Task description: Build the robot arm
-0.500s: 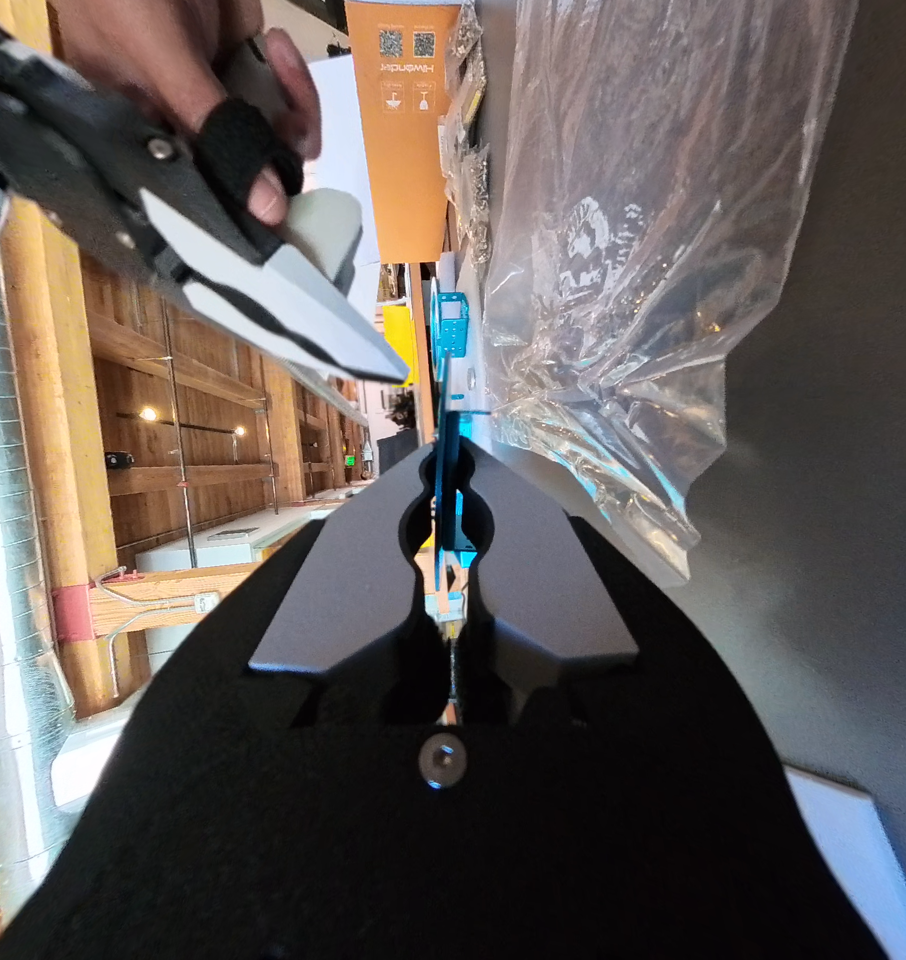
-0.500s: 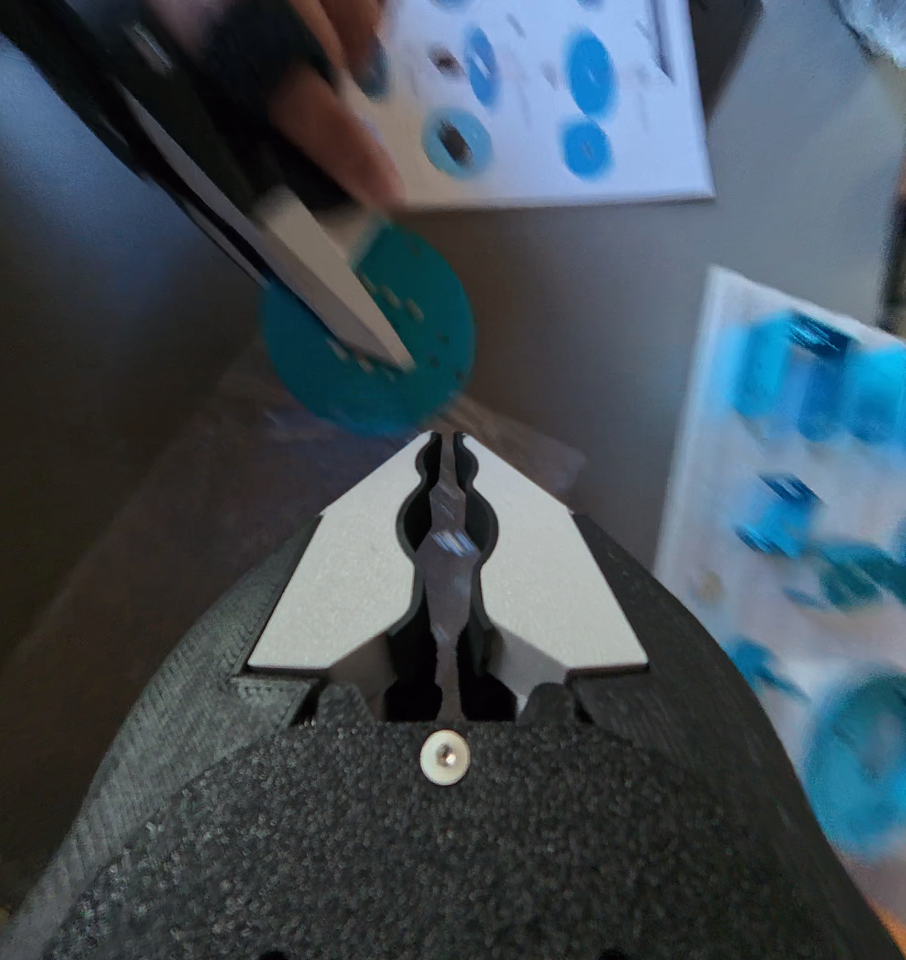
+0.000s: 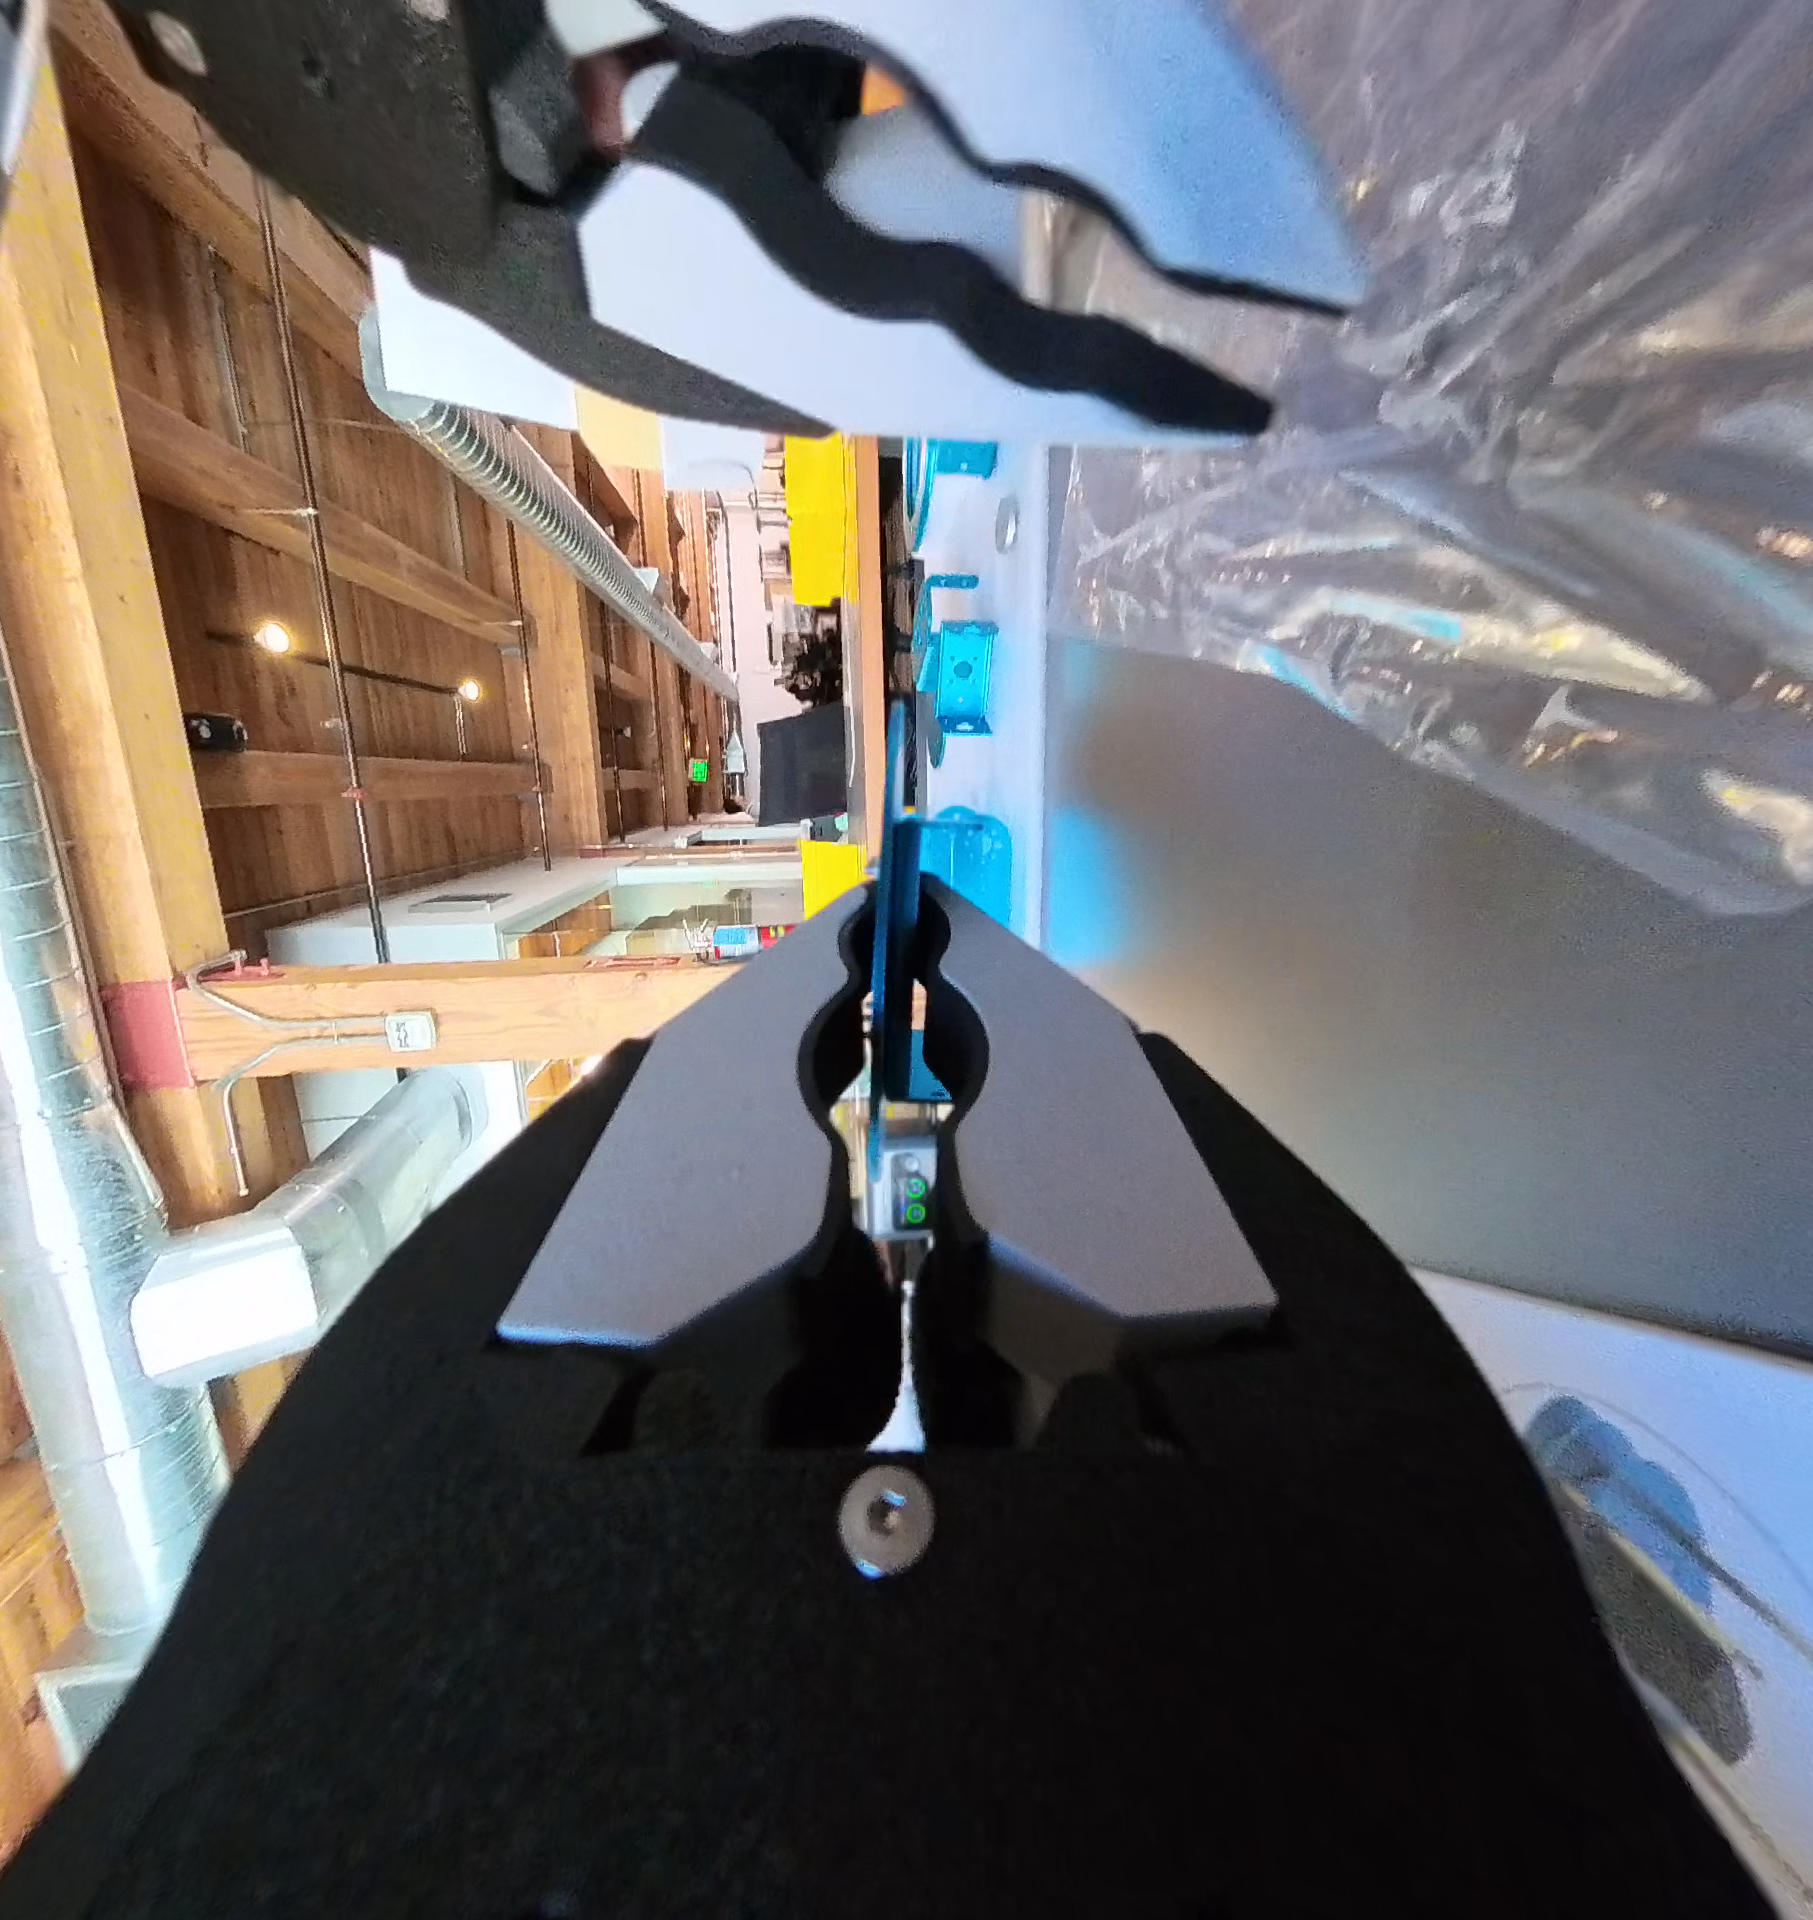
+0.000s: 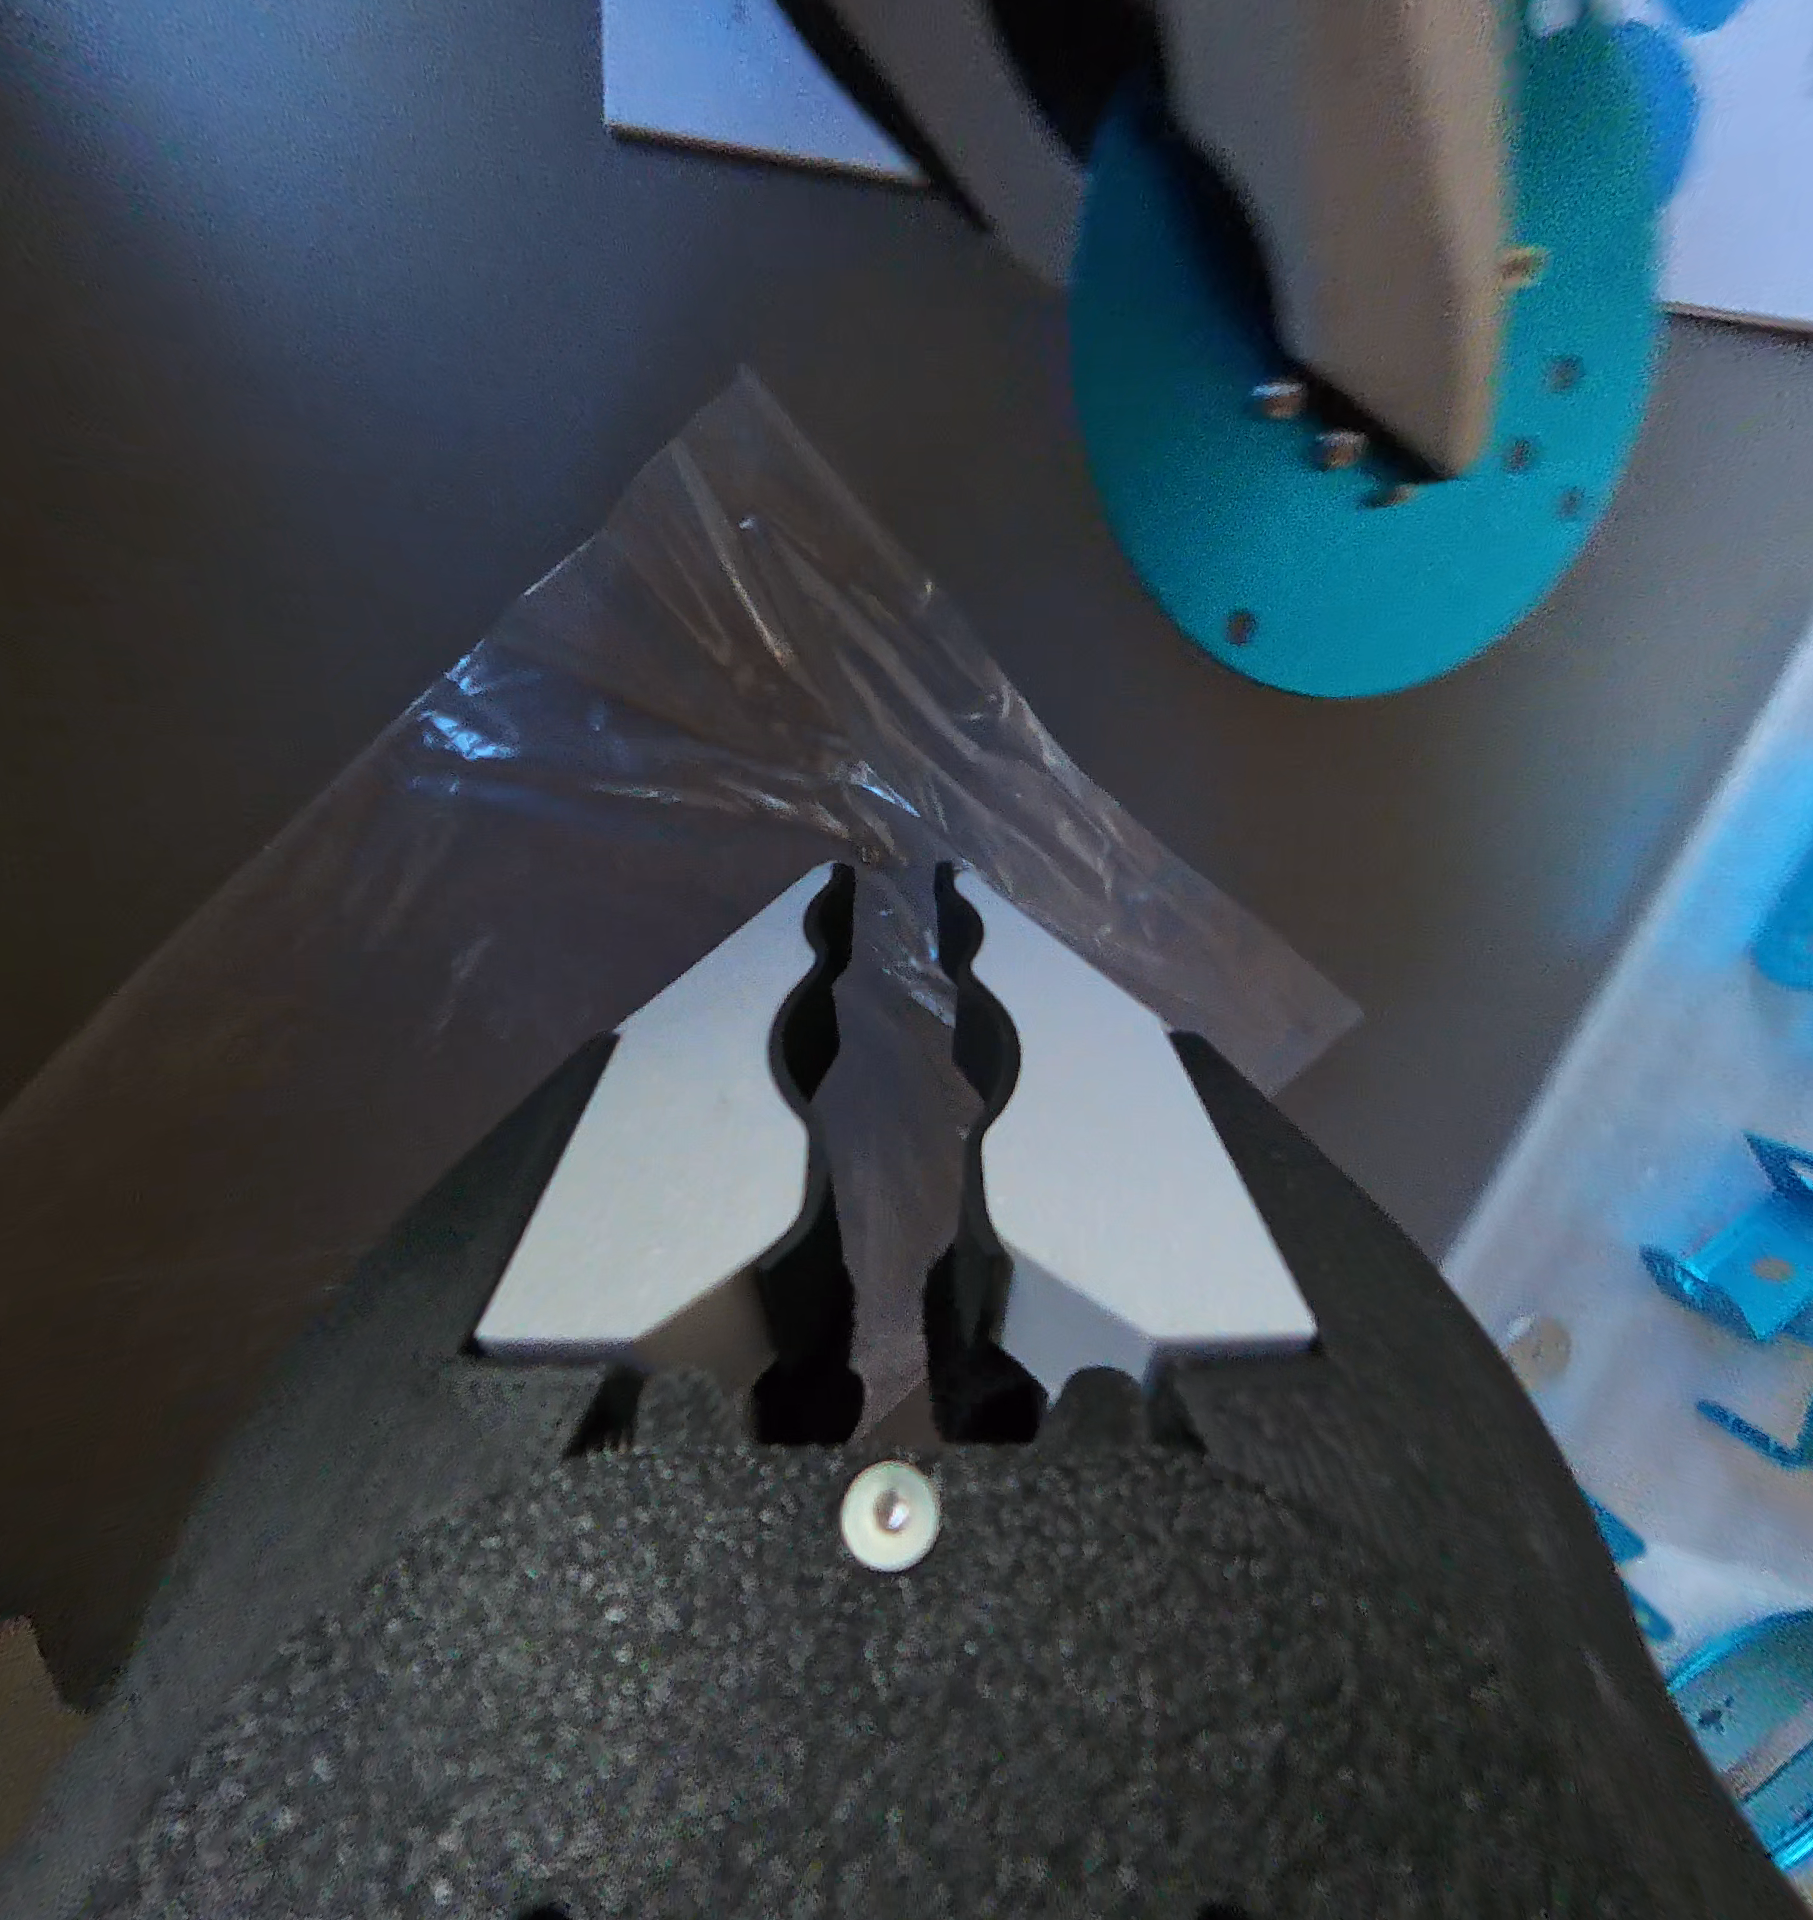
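My left gripper [image 3: 897, 894] is shut on a thin round blue metal plate [image 3: 900, 987], which shows edge-on between its fingers. In the right wrist view the same plate [image 4: 1349, 582] shows as a disc with small holes and screws, held in the air by the left gripper [image 4: 1442, 457] at the upper right. My right gripper [image 4: 891, 873] has its jaws a little apart over a clear plastic bag [image 4: 725, 675] that lies crumpled on the dark table. The bag shows through the gap. In the left wrist view the right gripper [image 3: 1307, 358] is close at the top, by the bag [image 3: 1504, 520].
A white sheet [image 4: 1660, 1039] with several loose blue metal brackets [image 4: 1754, 1268] lies at the right. A white printed sheet [image 4: 736, 94] lies at the far edge. The table [image 4: 258, 416] is dark grey. Blue brackets [image 3: 959, 675] also show in the left wrist view. My hands' fingertips stand some 9 centimeters from each other.
The right gripper's jaws were shut on the bag and have parted. The left gripper with the blue plate now sits further right and nearer in the right wrist view. The two grippers are closer together.
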The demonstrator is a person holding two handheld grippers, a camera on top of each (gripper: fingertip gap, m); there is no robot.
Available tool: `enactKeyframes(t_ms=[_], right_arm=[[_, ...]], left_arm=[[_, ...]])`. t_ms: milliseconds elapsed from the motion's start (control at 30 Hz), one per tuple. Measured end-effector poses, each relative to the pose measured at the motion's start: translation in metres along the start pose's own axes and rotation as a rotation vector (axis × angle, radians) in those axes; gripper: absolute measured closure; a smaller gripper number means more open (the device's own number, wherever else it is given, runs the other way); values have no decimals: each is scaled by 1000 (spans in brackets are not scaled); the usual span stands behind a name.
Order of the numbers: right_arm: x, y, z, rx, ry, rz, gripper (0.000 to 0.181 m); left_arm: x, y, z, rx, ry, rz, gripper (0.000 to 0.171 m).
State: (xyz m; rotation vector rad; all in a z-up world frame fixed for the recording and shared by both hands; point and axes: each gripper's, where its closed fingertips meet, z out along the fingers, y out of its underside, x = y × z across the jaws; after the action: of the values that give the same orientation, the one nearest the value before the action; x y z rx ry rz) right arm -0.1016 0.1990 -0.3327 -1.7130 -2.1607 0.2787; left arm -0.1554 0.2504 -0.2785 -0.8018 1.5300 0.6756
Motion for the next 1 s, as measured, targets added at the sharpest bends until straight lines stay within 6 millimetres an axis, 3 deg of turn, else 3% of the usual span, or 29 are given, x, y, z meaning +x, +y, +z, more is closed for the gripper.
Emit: enactKeyframes(t_ms=[100, 300, 400, 867, 1000], right_arm=[[-4, 7, 14, -68, -43, -28, 171], [-7, -4, 8, -39, -44, -40, 172], [-2, 7, 13, -84, -56, 2, 171], [-5, 2, 17, -64, -61, -12, 179], [-2, 4, 10, -66, -43, -3, 179]], left_arm=[[2, 7, 1, -23, 0, 26, 170], [4, 1, 0, -6, 7, 45, 170], [6, -3, -1, 6, 9, 51, 170], [11, -11, -3, 33, 30, 62, 170], [15, -18, -3, 51, 40, 72, 170]])
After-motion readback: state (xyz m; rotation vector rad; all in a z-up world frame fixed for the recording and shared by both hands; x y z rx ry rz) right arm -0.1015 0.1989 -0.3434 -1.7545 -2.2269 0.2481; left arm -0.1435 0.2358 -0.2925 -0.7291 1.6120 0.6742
